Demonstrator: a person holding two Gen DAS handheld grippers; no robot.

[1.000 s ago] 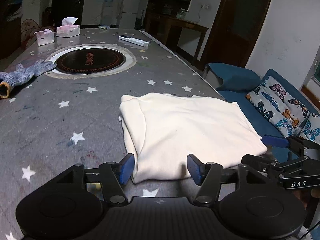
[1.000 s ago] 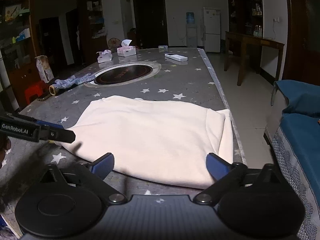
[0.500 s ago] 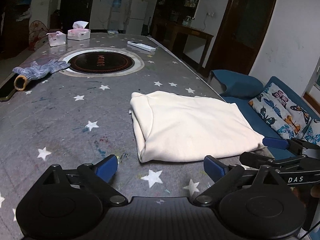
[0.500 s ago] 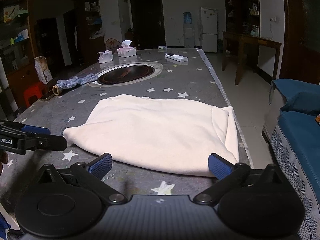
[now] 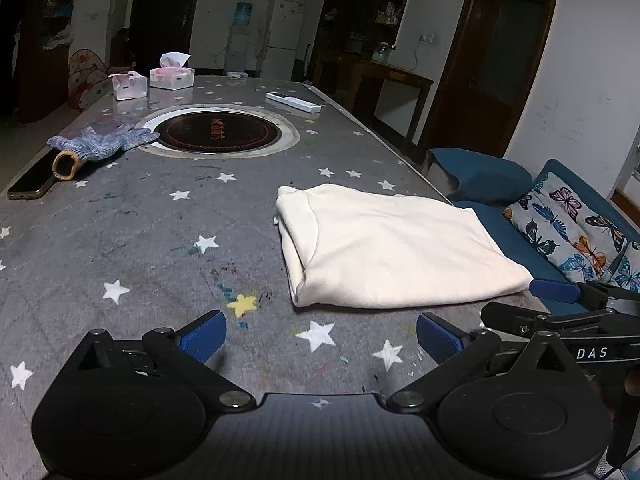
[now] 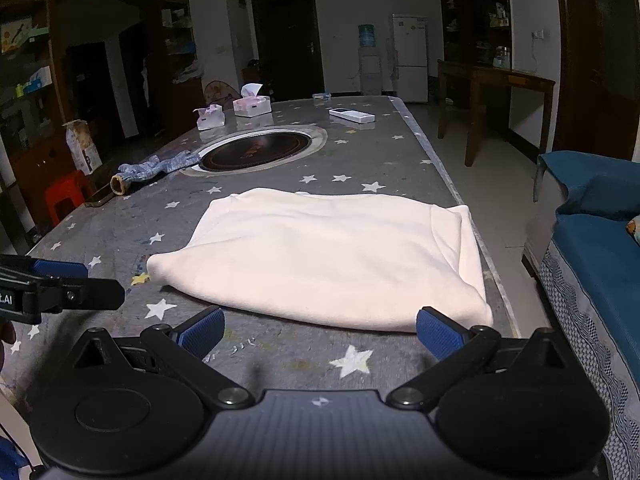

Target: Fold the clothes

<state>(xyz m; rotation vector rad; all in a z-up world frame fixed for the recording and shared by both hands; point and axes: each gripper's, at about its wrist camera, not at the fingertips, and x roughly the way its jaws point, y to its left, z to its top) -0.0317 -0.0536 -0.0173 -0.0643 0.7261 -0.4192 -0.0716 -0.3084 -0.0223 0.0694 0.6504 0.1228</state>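
Jaws on the left gripper [image 5: 318, 334] have just been opening and now stand wide apart with nothing between them; a second ago they straddled the near edge of the cloth [image 5: 394, 248]. Right gripper [image 6: 318, 334] is spread wide and empty too. Cloth now lies folded on the surface [image 5: 132, 232], just ahead of both. Looks like this fold is done. Readable writing: "DAS" and ".AI" on the grippers.

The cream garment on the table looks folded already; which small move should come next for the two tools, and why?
Probably draw both tools a little further back and end. The cream garment lies as a flat folded rectangle on the starry table. The left tool, whose jaws have just been opening, and the right tool are both open, with only table between the jaws.
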